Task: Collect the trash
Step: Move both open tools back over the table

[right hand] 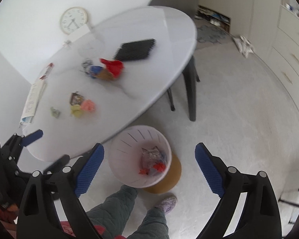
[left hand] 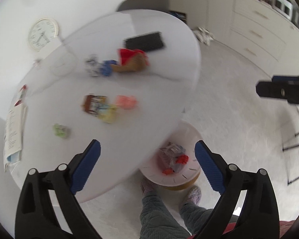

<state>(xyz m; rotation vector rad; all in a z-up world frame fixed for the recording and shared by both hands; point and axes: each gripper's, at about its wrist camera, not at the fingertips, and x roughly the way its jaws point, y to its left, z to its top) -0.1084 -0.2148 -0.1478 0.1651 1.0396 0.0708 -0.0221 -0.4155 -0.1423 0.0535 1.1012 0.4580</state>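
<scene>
Several bits of trash lie on the white oval table (left hand: pixel 159 91): a red wrapper (left hand: pixel 129 56) on brown paper, a blue-and-white wrapper (left hand: pixel 101 67), a brown snack wrapper (left hand: pixel 93 103), a pink crumpled paper (left hand: pixel 126 102), a yellow one (left hand: pixel 109 115) and a green one (left hand: pixel 60 130). A white bin (right hand: pixel 129 139) on the floor by the table edge holds wrappers (right hand: pixel 153 159). My left gripper (left hand: pixel 147 142) is open and empty above the table edge and the bin (left hand: pixel 187 133). My right gripper (right hand: pixel 149 145) is open and empty over the bin.
A black notebook (right hand: pixel 135 49), a wall clock (right hand: pixel 73 21) and a printed sheet (right hand: pixel 32 99) are at the table. A dark chair (right hand: pixel 189 91) stands under its far side. The person's legs and a slipper (right hand: pixel 166 202) are beside the bin. Drawers (left hand: pixel 259 39) line the right wall.
</scene>
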